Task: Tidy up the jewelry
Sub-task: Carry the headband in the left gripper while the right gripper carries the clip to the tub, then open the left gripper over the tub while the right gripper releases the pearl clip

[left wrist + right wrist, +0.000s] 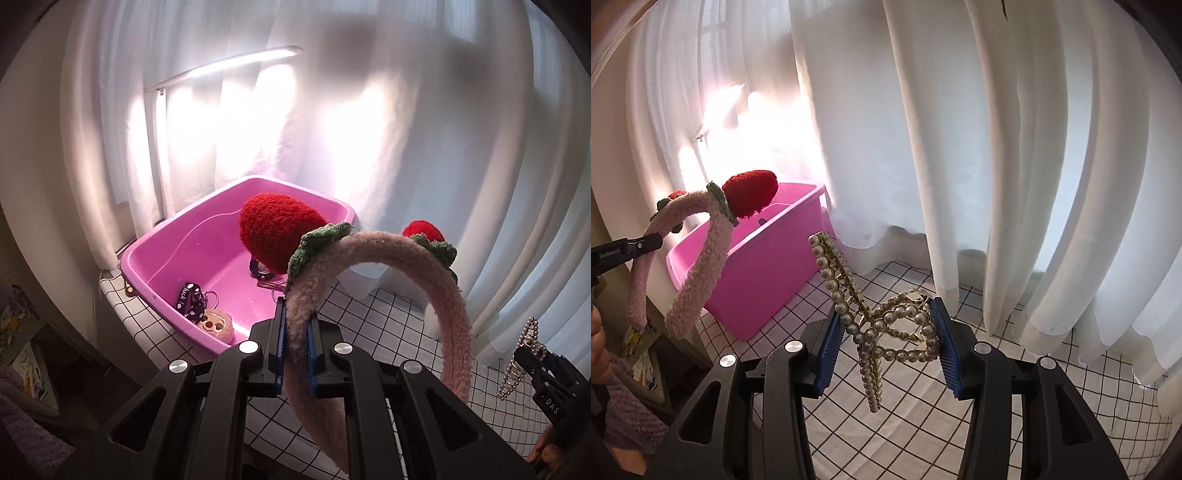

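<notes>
My left gripper point(296, 325) is shut on a fuzzy pink headband point(448, 325) with two red strawberries, held in the air beside the pink tub point(162, 236). The headband point(701, 273) and left gripper point(653, 242) also show in the right wrist view, in front of the tub point(753, 291). My right gripper point(888, 332) is shut on a pearl hair claw point(886, 317), held above the table right of the tub. It also shows at the right edge of the left wrist view point(521, 354).
The tub holds a dark "luck" strap point(190, 301), a small plush face point(216, 325) and more trinkets. A white grid-patterned cloth point(1015, 398) covers the table. White curtains point(960, 147) hang behind. A lit desk lamp point(229, 66) stands behind the tub.
</notes>
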A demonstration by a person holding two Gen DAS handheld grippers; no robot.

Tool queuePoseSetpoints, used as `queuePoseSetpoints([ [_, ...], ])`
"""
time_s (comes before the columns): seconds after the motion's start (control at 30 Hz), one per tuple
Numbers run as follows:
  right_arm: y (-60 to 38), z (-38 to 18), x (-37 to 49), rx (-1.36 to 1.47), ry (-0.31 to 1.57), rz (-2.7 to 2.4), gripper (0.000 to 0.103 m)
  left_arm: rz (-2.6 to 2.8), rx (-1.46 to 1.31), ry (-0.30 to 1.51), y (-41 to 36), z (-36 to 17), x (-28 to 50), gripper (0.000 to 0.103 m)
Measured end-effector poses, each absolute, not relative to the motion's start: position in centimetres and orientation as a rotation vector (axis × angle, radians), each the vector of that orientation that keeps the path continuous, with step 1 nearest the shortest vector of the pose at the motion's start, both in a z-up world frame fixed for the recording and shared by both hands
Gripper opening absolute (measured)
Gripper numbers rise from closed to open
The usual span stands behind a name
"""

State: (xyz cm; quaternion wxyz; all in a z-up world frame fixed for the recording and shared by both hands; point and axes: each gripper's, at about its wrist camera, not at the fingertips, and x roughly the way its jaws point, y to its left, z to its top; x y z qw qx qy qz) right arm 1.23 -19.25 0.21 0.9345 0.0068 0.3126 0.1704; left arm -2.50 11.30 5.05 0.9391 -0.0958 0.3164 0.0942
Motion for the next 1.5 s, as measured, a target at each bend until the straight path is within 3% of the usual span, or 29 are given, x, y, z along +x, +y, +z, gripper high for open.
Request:
queuePoseSetpoints([
  [0.53, 0.5, 4.5, 13.4, -0.065, 0.601, 0.484, 0.045, 0.209, -0.175, 0.671, 26.1, 4.8, 5.3, 0.01],
  [1.17, 12.7, -0.9, 26.8, -0.237, 0.9, 0.609, 0.045, 0.222, -0.157, 0.985, 27.4, -2.9, 13.8, 0.012],
  [1.5, 15.3, -5.2, 30.8, -0.313, 1.109, 0.58, 0.045, 0.287, -0.216, 1.1, 27.8, -5.0, 15.6, 0.021],
])
